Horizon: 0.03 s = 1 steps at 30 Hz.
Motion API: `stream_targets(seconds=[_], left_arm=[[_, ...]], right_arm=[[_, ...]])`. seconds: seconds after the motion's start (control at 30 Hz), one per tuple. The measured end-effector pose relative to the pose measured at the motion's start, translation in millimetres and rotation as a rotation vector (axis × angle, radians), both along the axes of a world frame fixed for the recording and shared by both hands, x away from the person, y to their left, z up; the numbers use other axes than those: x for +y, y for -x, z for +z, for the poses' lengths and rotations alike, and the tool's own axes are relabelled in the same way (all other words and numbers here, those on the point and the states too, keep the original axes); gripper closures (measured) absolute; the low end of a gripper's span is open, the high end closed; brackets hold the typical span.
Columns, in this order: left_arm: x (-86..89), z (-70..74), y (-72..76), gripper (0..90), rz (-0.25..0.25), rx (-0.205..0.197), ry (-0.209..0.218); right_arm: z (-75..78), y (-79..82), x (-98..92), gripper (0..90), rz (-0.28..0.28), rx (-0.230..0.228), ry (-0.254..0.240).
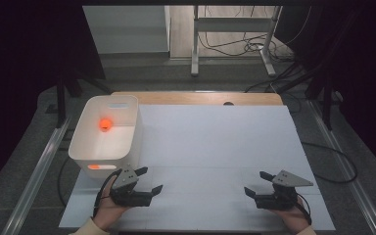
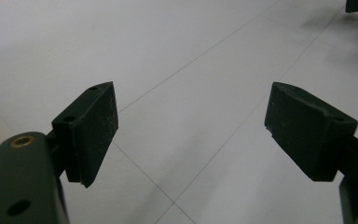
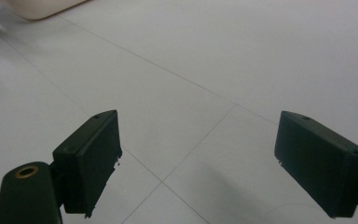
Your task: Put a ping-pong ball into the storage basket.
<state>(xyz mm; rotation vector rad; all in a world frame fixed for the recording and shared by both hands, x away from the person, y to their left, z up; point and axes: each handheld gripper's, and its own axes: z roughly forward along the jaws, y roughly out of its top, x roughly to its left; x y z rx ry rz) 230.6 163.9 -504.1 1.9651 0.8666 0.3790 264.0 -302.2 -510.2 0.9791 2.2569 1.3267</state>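
- Resting on the matte white table (image 1: 215,147), both near the white plastic bin (image 1: 127,128): left gripper (image 1: 149,179), jaws apart, empty.
- Right gripper (image 1: 257,182), jaws spread, empty.
- Round orange ball (image 1: 105,123) inside the bin.

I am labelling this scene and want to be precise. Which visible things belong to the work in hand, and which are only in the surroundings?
Belonging to the work:
- orange ball, lying inside the bin
- white bin
- left gripper, open, nothing between the jaws
- right gripper, open, nothing between the jaws

Only surroundings:
- white table surface
- metal stand behind the table
- cables on the floor
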Motion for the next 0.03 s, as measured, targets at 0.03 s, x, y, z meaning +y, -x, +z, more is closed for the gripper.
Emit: stream_targets(seconds=[0.03], left_arm=[[0.0, 0.0, 0.0, 18.1, 0.0, 0.0, 0.0]], right_arm=[[-0.1, -0.2, 0.2, 15.0, 0.001, 0.0, 0.0]])
